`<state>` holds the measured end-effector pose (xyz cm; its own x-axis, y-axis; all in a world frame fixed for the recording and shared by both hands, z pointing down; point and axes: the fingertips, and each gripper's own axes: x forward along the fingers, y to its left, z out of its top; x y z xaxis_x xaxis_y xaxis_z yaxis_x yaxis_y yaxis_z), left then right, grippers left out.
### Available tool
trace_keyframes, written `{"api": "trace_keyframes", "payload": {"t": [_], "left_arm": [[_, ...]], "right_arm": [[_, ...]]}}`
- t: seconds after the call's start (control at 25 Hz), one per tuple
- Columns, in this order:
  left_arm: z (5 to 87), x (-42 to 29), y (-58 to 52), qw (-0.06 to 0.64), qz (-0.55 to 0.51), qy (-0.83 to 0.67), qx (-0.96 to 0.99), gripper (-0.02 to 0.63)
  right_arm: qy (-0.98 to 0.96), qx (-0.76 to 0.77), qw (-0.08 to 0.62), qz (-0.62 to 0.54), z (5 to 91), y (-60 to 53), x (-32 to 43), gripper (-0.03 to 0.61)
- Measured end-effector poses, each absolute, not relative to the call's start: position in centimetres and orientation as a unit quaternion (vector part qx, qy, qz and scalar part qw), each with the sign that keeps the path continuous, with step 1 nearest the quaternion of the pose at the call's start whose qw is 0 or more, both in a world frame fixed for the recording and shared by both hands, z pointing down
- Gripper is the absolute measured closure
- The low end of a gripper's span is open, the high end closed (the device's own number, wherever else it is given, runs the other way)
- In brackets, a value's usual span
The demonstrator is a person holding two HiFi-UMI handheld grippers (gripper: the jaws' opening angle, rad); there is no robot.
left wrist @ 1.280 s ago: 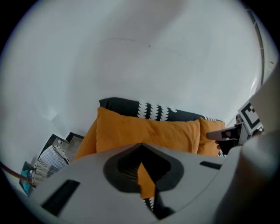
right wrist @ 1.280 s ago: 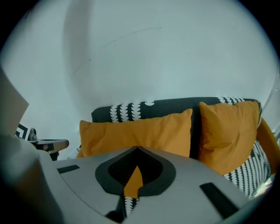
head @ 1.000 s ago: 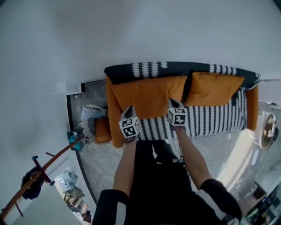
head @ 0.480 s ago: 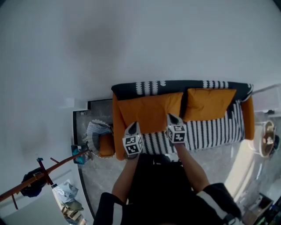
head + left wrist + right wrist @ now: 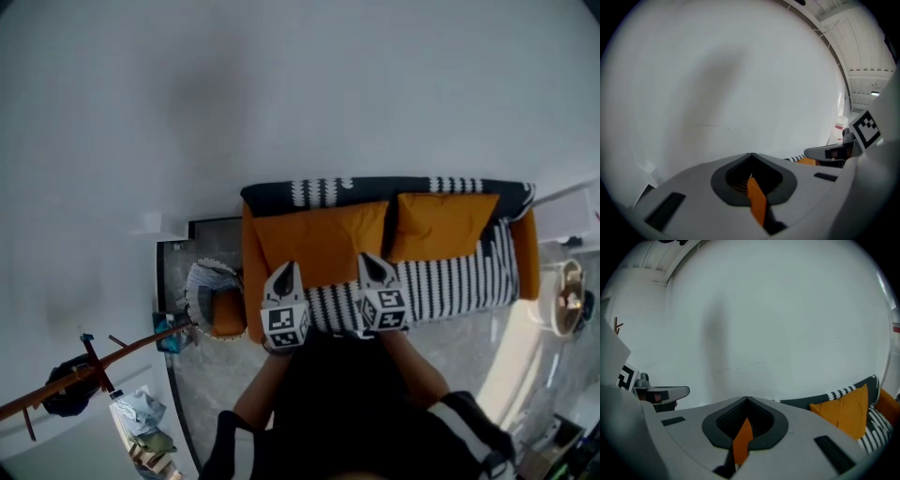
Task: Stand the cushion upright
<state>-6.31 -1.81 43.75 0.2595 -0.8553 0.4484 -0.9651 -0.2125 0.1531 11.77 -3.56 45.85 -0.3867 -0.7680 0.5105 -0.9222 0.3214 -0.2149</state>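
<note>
The left gripper (image 5: 289,270) and right gripper (image 5: 371,262) each had fingers pressed together on a sliver of orange, apparently the cushion's (image 5: 323,239) near edge. It lay just ahead on the sofa (image 5: 450,277), long axis left to right, both hands equally near.

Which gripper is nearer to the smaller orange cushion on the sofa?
Right. The right gripper is just left of the small cushion; the left gripper is farther left, across the big cushion.
</note>
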Motion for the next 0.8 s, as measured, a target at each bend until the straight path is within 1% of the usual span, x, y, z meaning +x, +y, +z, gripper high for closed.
{"api": "trace_keyframes", "payload": {"t": [0.24,0.8], "left_arm": [[41.3,-5.3,-1.2,0.191,0.115,-0.581,0.782,0.615],[41.0,-5.8,-1.7,0.189,0.106,-0.584,0.783,0.615]], "right_arm": [[-0.814,0.519,0.135,0.224,42.3,-2.2,11.1,0.581],[-0.827,0.503,0.134,0.210,41.7,-1.8,9.5,0.583]]}}
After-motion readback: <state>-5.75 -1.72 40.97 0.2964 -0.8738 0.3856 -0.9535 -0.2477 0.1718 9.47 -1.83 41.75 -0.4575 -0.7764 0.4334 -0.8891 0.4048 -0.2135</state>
